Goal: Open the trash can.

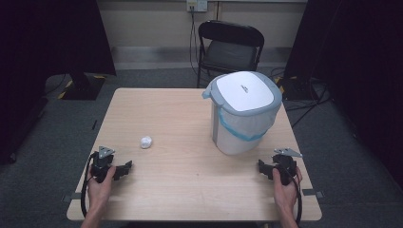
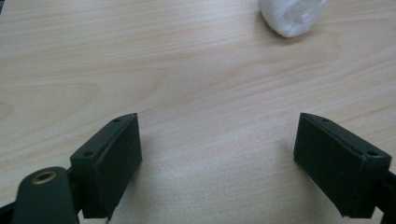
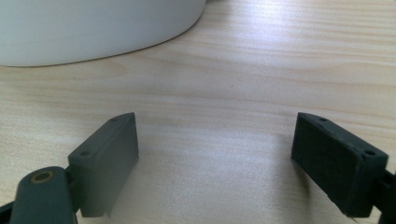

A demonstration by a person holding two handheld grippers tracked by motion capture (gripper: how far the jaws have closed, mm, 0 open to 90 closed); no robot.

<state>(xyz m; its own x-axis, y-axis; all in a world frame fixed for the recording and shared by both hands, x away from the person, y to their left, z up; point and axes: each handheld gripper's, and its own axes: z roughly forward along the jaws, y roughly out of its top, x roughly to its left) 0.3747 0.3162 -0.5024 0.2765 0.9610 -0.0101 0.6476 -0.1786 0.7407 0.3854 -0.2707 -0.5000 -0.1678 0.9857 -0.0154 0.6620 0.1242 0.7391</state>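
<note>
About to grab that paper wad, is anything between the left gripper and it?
Nothing visible. Bare table lies between the open left gripper and the wad. The bin stands well off to the side, nearer the right gripper.

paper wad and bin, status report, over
Left gripper and right gripper both open, empty, low at the table's near edge. Crumpled paper wad loose on table, ahead of left gripper. Bin lid shut. Path clear.

A lab-like recording room is showing here: black curtains (image 1: 52,38) are hanging at upper left and right, a folding chair (image 1: 230,47) is standing top centre, cables (image 1: 304,102) are trailing over grey carpet (image 1: 43,156).
</note>
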